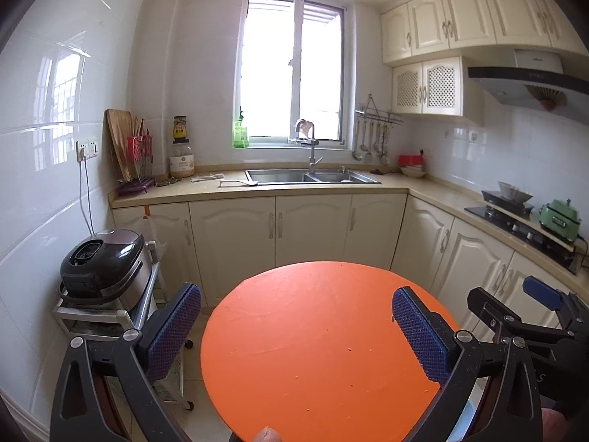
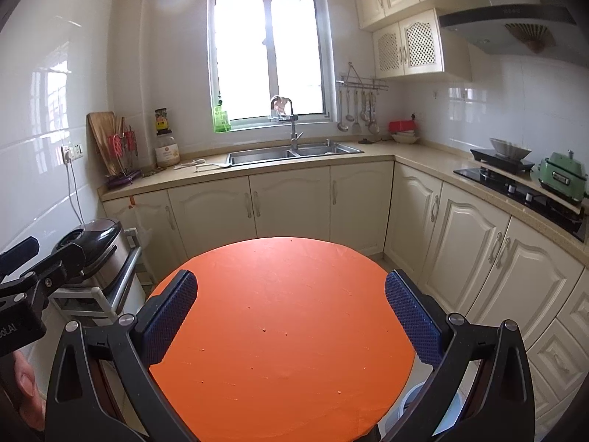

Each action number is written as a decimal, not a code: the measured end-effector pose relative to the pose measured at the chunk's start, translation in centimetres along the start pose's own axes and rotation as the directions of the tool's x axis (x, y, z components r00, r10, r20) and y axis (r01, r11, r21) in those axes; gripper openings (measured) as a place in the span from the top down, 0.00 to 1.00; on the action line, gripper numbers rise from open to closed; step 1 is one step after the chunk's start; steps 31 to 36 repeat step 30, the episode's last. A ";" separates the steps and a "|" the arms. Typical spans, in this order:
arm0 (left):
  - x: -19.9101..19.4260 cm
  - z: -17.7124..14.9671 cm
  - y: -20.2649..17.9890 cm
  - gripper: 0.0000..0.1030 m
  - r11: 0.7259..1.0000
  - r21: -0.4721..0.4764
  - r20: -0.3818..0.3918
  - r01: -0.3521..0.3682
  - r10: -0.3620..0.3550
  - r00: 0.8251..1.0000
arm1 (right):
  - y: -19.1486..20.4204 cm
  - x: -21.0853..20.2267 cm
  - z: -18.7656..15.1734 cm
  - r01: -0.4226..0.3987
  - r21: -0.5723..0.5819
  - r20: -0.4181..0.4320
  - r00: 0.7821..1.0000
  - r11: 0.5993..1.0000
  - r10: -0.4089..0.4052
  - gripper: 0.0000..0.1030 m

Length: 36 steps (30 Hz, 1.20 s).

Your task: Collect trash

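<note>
Both grippers held wide open and empty above the round orange table [image 1: 313,331].

Left gripper [image 1: 296,331] and right gripper [image 2: 291,316] side by side over the near part of the table, blue pads [image 1: 176,328] spread far apart, gripping nothing. Only tiny crumbs [image 2: 264,329] scattered on the orange top as trash; no larger piece to be told. Rice cooker [image 1: 103,265] on a rack at left, sink [image 1: 313,176] under the far window, stove [image 2: 515,180] at right.
</note>
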<state>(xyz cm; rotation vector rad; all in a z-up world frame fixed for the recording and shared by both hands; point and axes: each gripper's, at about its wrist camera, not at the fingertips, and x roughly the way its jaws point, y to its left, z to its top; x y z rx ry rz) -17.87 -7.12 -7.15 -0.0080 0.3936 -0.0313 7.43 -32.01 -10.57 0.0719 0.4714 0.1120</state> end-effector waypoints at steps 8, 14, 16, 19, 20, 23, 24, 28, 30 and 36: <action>1.4 0.4 0.4 0.01 1.000 -0.010 0.007 -0.015 0.015 1.000 | 0.7 0.1 0.2 0.015 -0.022 0.009 1.000 1.000 -0.015 0.00; 1.8 0.8 1.4 0.01 0.999 -0.027 0.014 -0.017 0.017 1.000 | 0.9 0.3 0.3 0.013 -0.031 0.009 1.000 0.999 -0.012 0.00; 1.8 0.6 1.6 0.01 1.000 -0.028 0.017 -0.008 0.008 1.000 | 0.9 0.3 0.3 0.013 -0.035 0.009 1.000 0.999 -0.013 0.00; 1.7 0.3 1.2 0.01 1.000 -0.013 0.035 -0.026 0.026 0.999 | 1.1 0.4 0.4 0.013 -0.038 0.008 1.000 0.999 -0.013 0.00; 1.7 0.3 1.2 0.01 1.000 -0.009 0.039 -0.027 0.027 0.999 | 1.1 0.4 0.4 0.015 -0.040 0.009 1.000 0.999 -0.015 0.00; 1.7 -0.1 1.3 0.01 1.000 -0.014 0.051 -0.004 0.005 0.999 | 0.9 0.5 0.3 0.013 -0.040 0.008 1.000 0.999 -0.013 0.00; 1.8 -0.3 1.4 0.01 1.000 -0.018 0.056 0.001 0.000 0.998 | 0.9 0.5 0.3 0.013 -0.041 0.008 1.000 0.999 -0.013 0.00; 2.0 -0.9 1.7 0.01 1.000 -0.022 0.078 0.010 -0.008 0.997 | 0.9 0.5 0.3 0.014 -0.041 0.008 1.000 0.999 -0.013 0.00; 2.3 -1.3 1.9 0.01 1.000 -0.024 0.078 0.014 -0.012 0.997 | 0.8 0.5 0.3 0.015 -0.042 0.008 1.000 0.999 -0.015 0.00; 2.3 -1.3 1.9 0.01 1.000 -0.024 0.078 0.014 -0.012 0.997 | 0.8 0.5 0.3 0.015 -0.042 0.008 1.000 0.999 -0.015 0.00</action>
